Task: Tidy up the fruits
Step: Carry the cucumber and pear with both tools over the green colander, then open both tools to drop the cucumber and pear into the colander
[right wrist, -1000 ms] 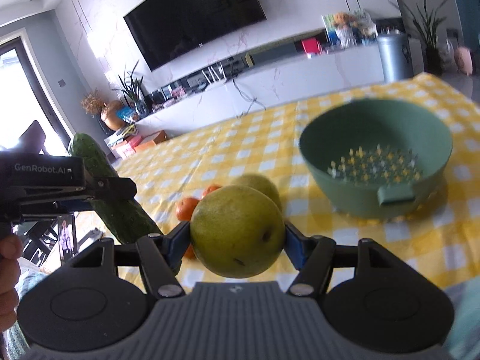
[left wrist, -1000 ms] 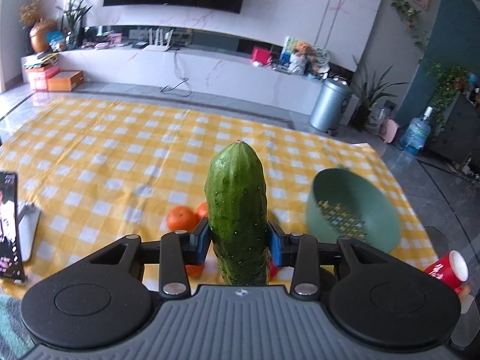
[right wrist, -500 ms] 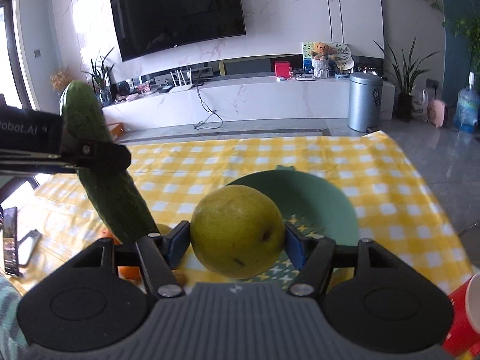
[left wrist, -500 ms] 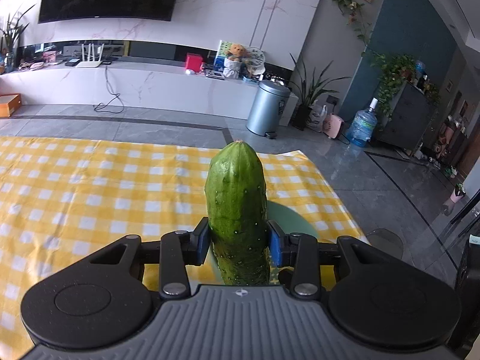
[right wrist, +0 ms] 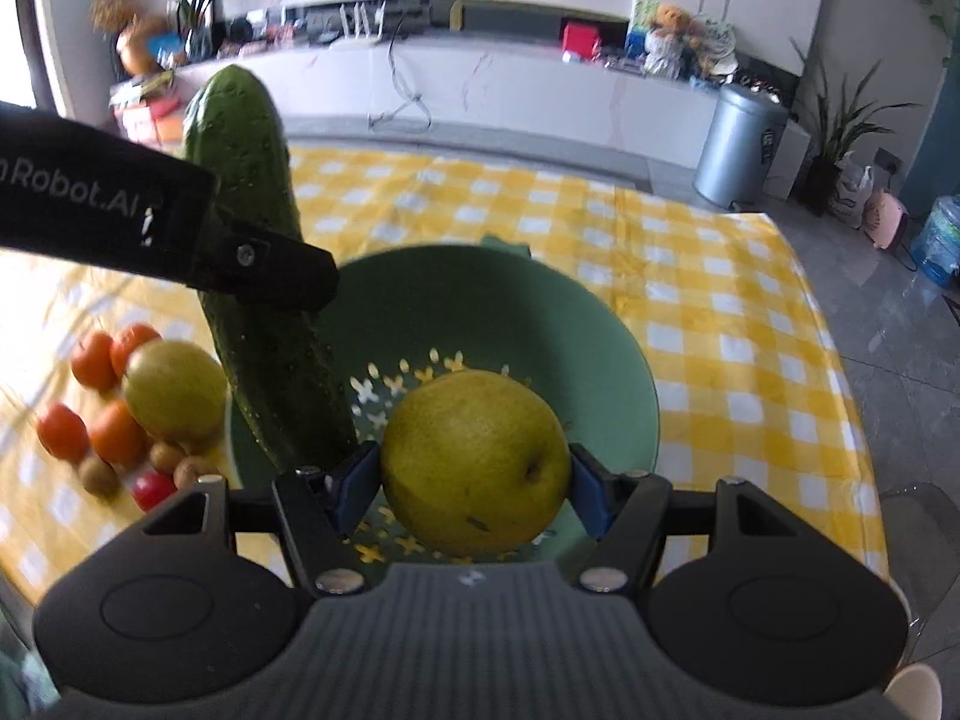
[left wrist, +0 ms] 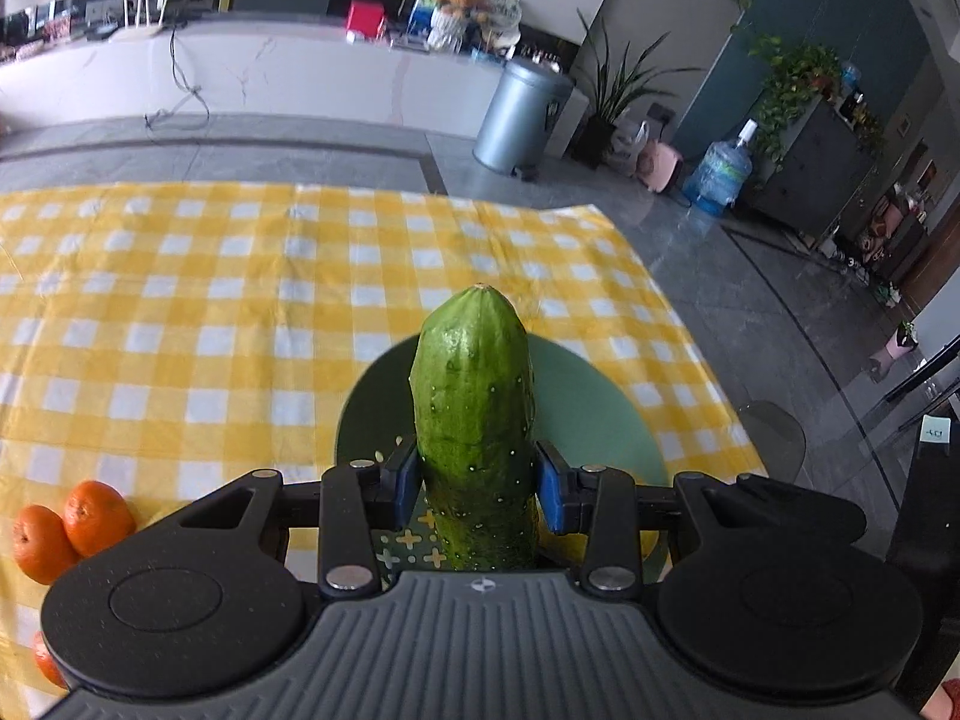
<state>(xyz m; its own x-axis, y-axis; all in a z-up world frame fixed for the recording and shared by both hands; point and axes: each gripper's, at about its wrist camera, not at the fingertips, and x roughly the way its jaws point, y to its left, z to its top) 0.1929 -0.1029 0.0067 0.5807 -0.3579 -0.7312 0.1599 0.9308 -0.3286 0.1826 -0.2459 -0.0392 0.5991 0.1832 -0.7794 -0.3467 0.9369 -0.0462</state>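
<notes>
Yellow-checked tablecloth bears green colander, tangerines, pear.

Bright daylight, glare blown out at left window; fisheye bending edges; fruit pile motion-blurred.

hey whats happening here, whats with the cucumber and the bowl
A person is sorting produce with two handheld grippers. The left gripper is shut on a cucumber, held tilted over the green colander bowl. The right gripper is shut on a yellow-green pear, also above the bowl. Neither has been released yet. Oranges, another pear and small fruits lie on the checked cloth beside the bowl.
</notes>
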